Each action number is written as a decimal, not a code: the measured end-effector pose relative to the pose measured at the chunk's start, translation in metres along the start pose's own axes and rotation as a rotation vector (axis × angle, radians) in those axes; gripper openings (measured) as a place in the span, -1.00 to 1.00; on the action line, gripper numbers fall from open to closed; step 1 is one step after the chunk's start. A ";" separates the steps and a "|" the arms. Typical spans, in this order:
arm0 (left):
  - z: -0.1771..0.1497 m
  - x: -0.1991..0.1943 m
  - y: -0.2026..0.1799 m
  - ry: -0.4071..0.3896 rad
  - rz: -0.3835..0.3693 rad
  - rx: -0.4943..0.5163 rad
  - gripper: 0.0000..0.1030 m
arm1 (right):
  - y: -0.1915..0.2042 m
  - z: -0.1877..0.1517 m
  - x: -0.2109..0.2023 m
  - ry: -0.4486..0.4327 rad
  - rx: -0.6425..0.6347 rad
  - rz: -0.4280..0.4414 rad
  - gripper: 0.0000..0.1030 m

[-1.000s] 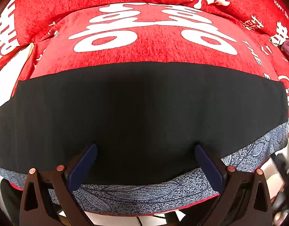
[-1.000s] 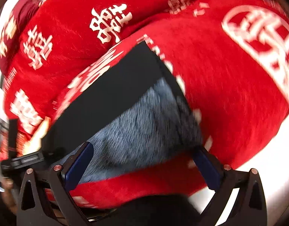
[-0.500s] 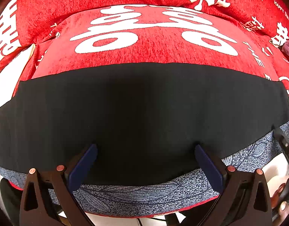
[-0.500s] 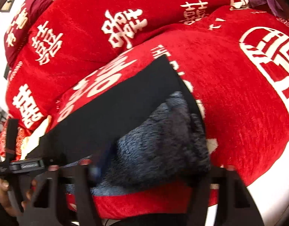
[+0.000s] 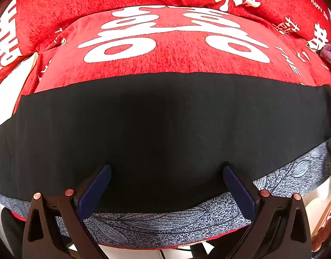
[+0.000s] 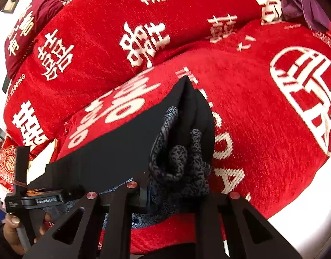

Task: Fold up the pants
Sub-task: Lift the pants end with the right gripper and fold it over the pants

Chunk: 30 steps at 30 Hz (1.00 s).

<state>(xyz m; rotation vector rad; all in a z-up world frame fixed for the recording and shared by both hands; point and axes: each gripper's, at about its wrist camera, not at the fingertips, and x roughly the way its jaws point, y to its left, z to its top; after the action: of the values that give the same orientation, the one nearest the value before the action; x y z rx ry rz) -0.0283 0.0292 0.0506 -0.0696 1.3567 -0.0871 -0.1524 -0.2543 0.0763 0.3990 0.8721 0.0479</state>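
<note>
The pants (image 5: 165,118) lie flat across a red blanket, black side up, with a blue-grey leaf-print layer (image 5: 165,222) showing along the near edge. My left gripper (image 5: 165,169) hovers open over the near edge, nothing between its blue pads (image 5: 94,190). In the right wrist view the pants (image 6: 100,157) stretch away to the left. Their right end is bunched into a raised wad of black and print fabric (image 6: 178,157). My right gripper (image 6: 176,187) is closing its jaws on that wad, which fills the gap and hides the pads.
The red blanket (image 5: 165,49) with white characters covers the bed (image 6: 262,129) and rises in folds behind. A purple cloth (image 6: 299,2) lies at the far right corner. A person's hand (image 6: 12,222) grips the left tool's handle at lower left. White floor shows at lower right.
The right gripper's jaws went from wide open to closed around the pants' right end. That end now stands bunched and lifted. The left gripper and its view are unchanged.
</note>
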 end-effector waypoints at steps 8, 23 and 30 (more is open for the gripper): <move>0.000 -0.005 0.024 0.014 0.027 -0.056 1.00 | 0.049 0.006 -0.038 -0.082 -0.163 -0.022 -0.68; 0.001 -0.007 0.059 -0.006 -0.038 -0.042 1.00 | 0.153 -0.003 -0.055 -0.130 -0.475 -0.106 -0.68; -0.002 -0.017 0.163 -0.014 -0.124 -0.209 1.00 | 0.258 -0.046 -0.050 -0.154 -0.830 -0.074 -0.68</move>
<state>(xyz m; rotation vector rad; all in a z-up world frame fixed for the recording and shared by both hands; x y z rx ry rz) -0.0305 0.1929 0.0507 -0.3297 1.3429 -0.0483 -0.1884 -0.0108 0.1792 -0.4024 0.6449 0.2952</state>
